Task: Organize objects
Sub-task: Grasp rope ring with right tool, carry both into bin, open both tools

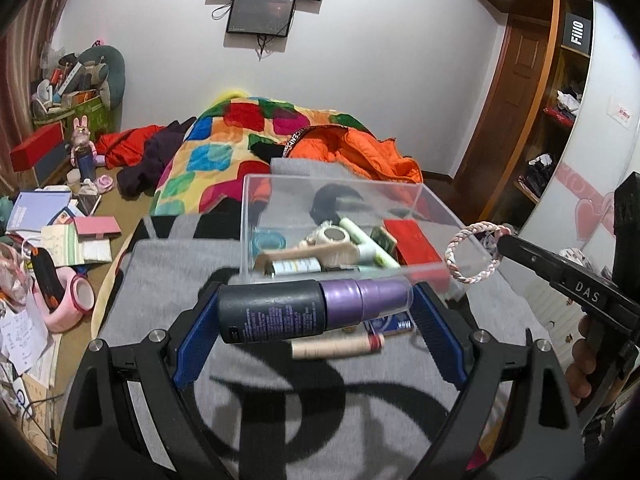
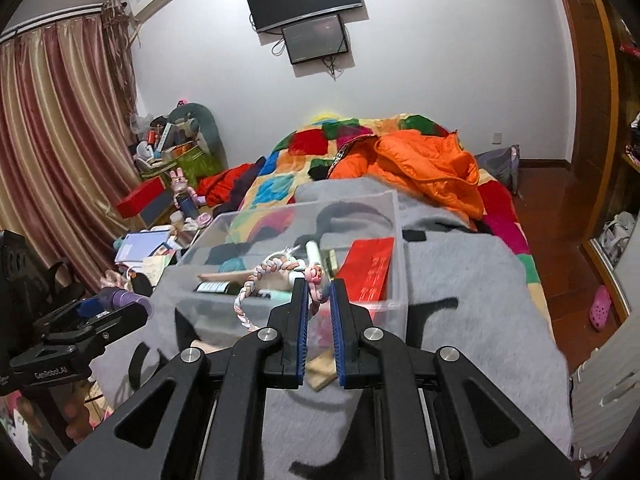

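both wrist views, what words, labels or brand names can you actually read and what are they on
"DAS": on the right gripper body, in the left wrist view.
"GenRobot.AI": on the left gripper body, in the right wrist view.
"Fiii0", roughly: black sign on the wardrobe shelf.
Too small or blurred to read: purple print on the black-and-purple bottle, gold characters on the red packet, text on the tube in the clear box.

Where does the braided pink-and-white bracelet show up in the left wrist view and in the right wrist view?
Left wrist view: braided bracelet at right of centre, hanging from the right gripper beside the clear box's right wall.
Right wrist view: braided bracelet at centre, pinched in the right gripper, over the box's near edge.
Shared landmark: the red packet inside the box.
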`<state>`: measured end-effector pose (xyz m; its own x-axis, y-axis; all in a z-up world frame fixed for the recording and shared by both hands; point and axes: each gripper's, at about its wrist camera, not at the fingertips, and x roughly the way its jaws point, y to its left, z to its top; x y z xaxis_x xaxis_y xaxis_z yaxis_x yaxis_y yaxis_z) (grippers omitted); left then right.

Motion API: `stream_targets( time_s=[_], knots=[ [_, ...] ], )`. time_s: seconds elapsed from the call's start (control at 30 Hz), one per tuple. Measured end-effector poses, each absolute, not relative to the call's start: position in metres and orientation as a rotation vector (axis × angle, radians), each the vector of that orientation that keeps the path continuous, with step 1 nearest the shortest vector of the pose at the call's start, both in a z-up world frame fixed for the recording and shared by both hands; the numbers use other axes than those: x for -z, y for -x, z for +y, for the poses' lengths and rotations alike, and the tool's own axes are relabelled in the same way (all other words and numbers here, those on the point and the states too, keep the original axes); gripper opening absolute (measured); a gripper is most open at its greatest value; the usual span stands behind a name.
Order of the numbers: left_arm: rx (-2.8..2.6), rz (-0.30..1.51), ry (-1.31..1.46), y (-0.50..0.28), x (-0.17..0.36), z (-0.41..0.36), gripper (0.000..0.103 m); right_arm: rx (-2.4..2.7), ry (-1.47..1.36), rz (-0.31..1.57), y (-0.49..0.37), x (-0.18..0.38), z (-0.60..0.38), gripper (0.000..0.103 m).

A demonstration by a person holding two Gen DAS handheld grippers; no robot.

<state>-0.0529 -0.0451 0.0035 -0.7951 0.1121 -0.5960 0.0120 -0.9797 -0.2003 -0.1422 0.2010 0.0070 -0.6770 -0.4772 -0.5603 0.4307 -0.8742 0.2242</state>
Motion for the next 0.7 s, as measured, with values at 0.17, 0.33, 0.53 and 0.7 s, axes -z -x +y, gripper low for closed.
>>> stream_targets(
  time_s=[0.17,0.33,0.53,0.7],
  knots=[
    [-2.906,-0.303,1.012,0.079,-0.003,-0.043,0.091,2.534,-0.856,-0.091,0.157,-0.008,0.199,0.010],
    [-2.907,-0.262,1.062,0.108,0.006,-0.037,0.091,2.545,-0.889,-0.106,0.174,-0.001,0.196,0.010],
    [-2.895,-0.233,1.114,0.135,0.017,-0.031,0.091,2.537,-0.949,-0.101,0.191,0.016,0.189,0.010],
    [-2.868,-0.232,1.147,0.147,0.027,-0.029,0.091,2.521,-0.987,-0.075,0.197,0.028,0.182,0.010]
  ],
)
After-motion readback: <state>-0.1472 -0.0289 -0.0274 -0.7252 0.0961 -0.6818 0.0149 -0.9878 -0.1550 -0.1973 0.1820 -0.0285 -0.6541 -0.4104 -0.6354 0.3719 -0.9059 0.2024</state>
